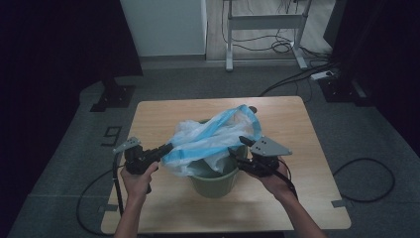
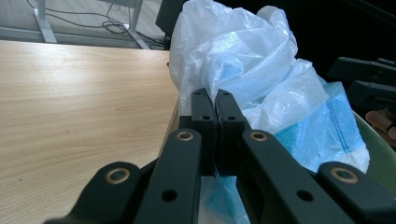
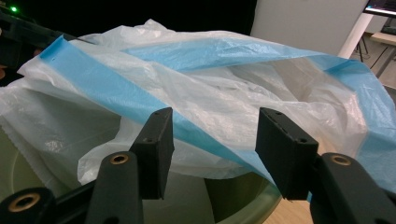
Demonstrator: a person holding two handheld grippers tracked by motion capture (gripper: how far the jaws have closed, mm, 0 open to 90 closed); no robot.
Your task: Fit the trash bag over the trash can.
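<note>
A thin white plastic bag (image 1: 210,139) with a blue band along its mouth lies bunched over a green bucket (image 1: 215,184) near the front of the wooden table (image 1: 289,119). My left gripper (image 1: 167,148) is shut on the bag's left edge. In the left gripper view the jaws (image 2: 215,116) meet with the bag (image 2: 243,56) pinched between them. My right gripper (image 1: 238,148) stands open at the bucket's right rim. The bag's blue band (image 3: 116,93) runs between its jaws (image 3: 212,135), just above the bucket's rim (image 3: 252,210).
Bare tabletop (image 2: 70,102) lies behind and to both sides of the bucket. On the floor beyond the table are a white desk frame (image 1: 265,22), cables (image 1: 282,47) and a black stand base (image 1: 113,96). Another cable (image 1: 366,181) loops on the floor at the right.
</note>
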